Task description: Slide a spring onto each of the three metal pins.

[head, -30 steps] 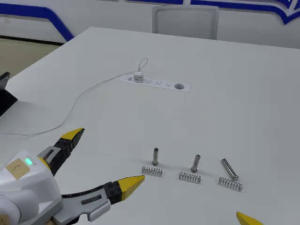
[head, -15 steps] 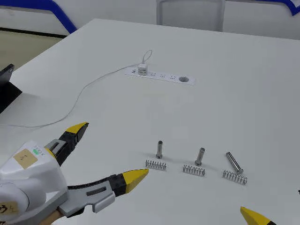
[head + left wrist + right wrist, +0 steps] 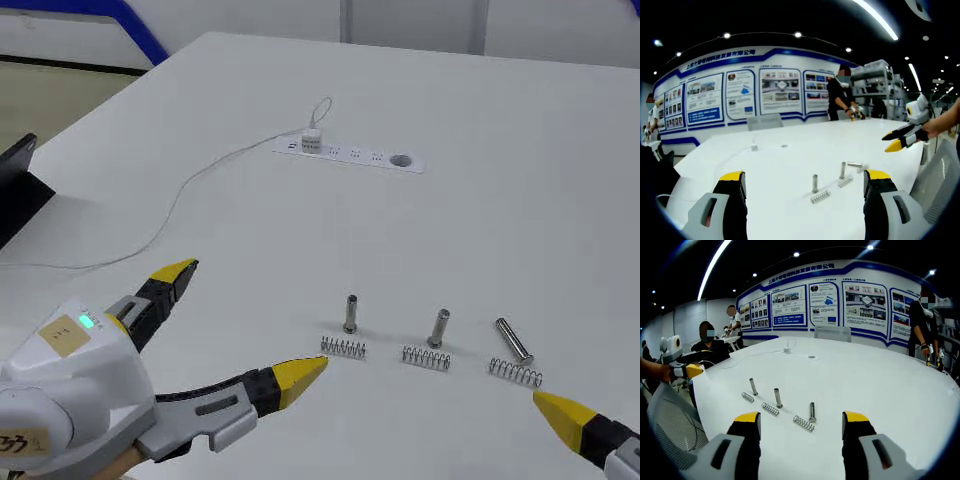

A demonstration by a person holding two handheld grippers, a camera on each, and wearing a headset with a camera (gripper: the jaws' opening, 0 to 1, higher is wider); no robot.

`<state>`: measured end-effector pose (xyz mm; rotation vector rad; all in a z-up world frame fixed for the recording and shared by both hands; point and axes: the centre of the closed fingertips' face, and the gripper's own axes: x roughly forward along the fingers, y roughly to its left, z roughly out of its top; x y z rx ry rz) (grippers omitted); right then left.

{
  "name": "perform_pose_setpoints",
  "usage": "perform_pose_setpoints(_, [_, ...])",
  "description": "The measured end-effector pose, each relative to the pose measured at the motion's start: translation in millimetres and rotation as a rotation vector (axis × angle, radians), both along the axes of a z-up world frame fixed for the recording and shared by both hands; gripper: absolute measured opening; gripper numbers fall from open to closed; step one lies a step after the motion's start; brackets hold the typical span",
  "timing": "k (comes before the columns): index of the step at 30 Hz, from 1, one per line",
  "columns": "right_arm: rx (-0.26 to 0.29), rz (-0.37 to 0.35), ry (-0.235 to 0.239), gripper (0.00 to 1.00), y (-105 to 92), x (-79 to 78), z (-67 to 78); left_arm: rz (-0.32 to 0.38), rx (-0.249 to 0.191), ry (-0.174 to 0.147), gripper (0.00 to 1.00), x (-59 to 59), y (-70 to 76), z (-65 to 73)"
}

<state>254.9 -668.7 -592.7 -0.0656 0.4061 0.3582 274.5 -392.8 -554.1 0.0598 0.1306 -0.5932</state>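
Observation:
Three short metal pins stand in a row on the white table: the left pin [image 3: 351, 312] and the middle pin [image 3: 439, 327] are upright, and the right pin [image 3: 513, 340] lies on its side. In front of each lies a small spring: left spring [image 3: 343, 347], middle spring [image 3: 426, 357], right spring [image 3: 516, 373]. My left gripper [image 3: 248, 318] hovers open at lower left, its near tip just left of the left spring. One yellow fingertip [image 3: 560, 412] of the right gripper enters at the bottom right. In the right gripper view my right gripper [image 3: 801, 417] is open, with the nearest spring [image 3: 804, 423] just ahead.
A white power strip [image 3: 350, 156] lies further back, with a plug and a cable [image 3: 190, 195] that trails to the left. A dark object [image 3: 15, 190] sits past the table's left edge. People stand in the background behind the table.
The head camera has tipped down and shifted. The right gripper's yellow tip has come further in from the bottom right. The left gripper stays open. Pins and springs have not moved.

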Motion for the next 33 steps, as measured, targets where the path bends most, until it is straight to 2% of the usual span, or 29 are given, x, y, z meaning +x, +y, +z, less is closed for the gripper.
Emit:
perform_pose_setpoints(3, [-0.012, 0.007, 0.002, 0.66, 0.3, 7.4, -1.2, 0.001, -0.031, 0.001, 0.99, 0.2, 0.0, 2.6])
perform_pose_setpoints(5, [-0.011, 0.011, 0.007, 0.65, 0.9, 10.9, -2.3, 0.007, -0.027, 0.003, 0.99, 0.8, 1.4, 1.9])
perform_pose_setpoints(8, [0.0, 0.023, 0.031, 0.64, 3.7, 16.3, -5.8, 0.013, -0.032, 0.014, 0.99, 1.3, 2.7, 0.5])
perform_pose_setpoints(12, [-0.014, 0.029, 0.079, 0.63, 1.1, 21.0, -13.6, 0.016, -0.035, 0.008, 0.98, 1.2, 3.1, 1.9])
perform_pose_setpoints(14, [-0.012, 0.027, 0.087, 0.62, -1.5, 24.8, -15.9, 0.005, -0.067, 0.017, 0.97, 0.3, 0.7, 3.6])
perform_pose_setpoints(16, [-0.009, 0.03, 0.094, 0.6, -2.4, 27.9, -17.3, 0.006, -0.075, 0.024, 0.97, 0.5, 0.9, 3.0])
perform_pose_setpoints(17, [-0.006, 0.031, 0.107, 0.59, -2.9, 28.9, -19.2, 0.009, -0.07, 0.026, 0.97, 0.5, 1.4, 2.3])
perform_pose_setpoints(18, [0.013, 0.018, 0.151, 0.55, -4.1, 28.7, -24.0, 0.013, -0.069, 0.026, 0.97, 0.9, 2.2, 2.3])
perform_pose_setpoints(19, [0.033, 0.008, 0.173, 0.51, -4.4, 29.6, -26.2, 0.016, -0.074, 0.026, 0.97, 1.1, 2.9, 2.9])
perform_pose_setpoints(22, [0.044, 0.004, 0.164, 0.48, -6.0, 38.8, -27.0, 0.026, -0.092, 0.025, 0.97, 1.9, 5.1, 4.8])
perform_pose_setpoints(24, [0.009, 0.013, 0.16, 0.49, -6.7, 43.3, -29.3, 0.036, -0.098, 0.028, 0.97, 2.8, 7.5, 4.6])
perform_pose_setpoints(28, [-0.008, 0.028, 0.158, 0.5, -4.4, 49.2, -31.1, 0.061, -0.125, 0.033, 0.97, 5.0, 13.7, 5.8])
perform_pose_setpoints(33, [-0.04, 0.052, 0.162, 0.5, -3.0, 53.3, -35.6, 0.077, -0.13, 0.04, 0.97, 6.2, 16.8, 4.8])
